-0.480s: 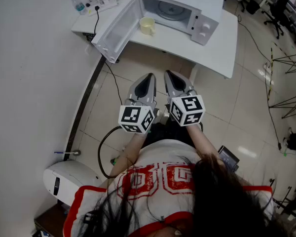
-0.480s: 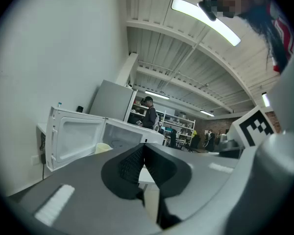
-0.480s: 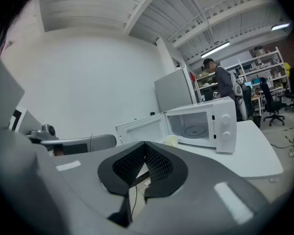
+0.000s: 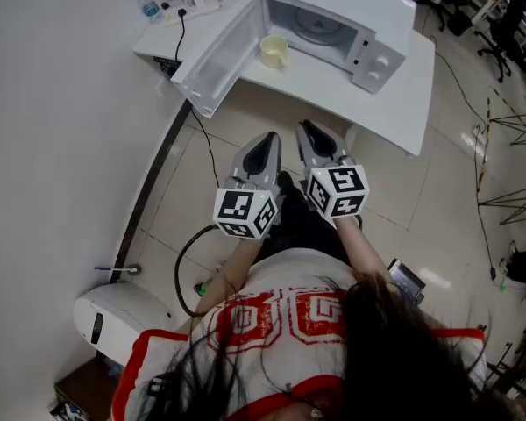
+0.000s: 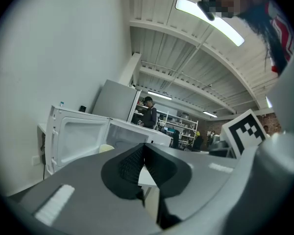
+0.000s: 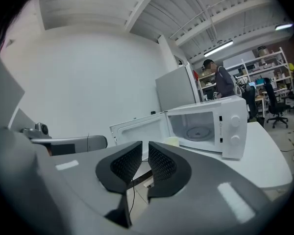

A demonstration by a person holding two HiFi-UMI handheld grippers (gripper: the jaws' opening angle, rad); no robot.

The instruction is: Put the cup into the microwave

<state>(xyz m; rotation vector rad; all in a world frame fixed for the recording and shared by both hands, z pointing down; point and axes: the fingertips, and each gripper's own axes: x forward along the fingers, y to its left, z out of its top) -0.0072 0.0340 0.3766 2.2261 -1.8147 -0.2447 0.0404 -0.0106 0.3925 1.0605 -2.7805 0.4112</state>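
A pale yellow cup [image 4: 274, 51] stands on the white table [image 4: 394, 103], just in front of the open cavity of the white microwave [image 4: 342, 16]. The microwave's door [image 4: 215, 55] hangs wide open to the left. Both grippers are held side by side above the floor, well short of the table. My left gripper [image 4: 268, 136] is shut and empty, and so is my right gripper [image 4: 305, 127]. In the left gripper view the cup [image 5: 106, 148] peeks over the left gripper [image 5: 144, 148]. The right gripper view has the cup [image 6: 172, 141] beyond the right gripper [image 6: 145, 148], beside the microwave [image 6: 210, 126].
A water bottle [image 4: 145, 4] and a power strip with cables [image 4: 197, 3] lie at the table's far left corner. A white appliance [image 4: 123, 318] and a black cable [image 4: 188, 253] are on the floor at left. A person [image 6: 220, 82] stands among shelves behind.
The table with the microwave and cup has shifted slightly lower and to the right in the head view. Both grippers stay side by side with jaws unchanged.
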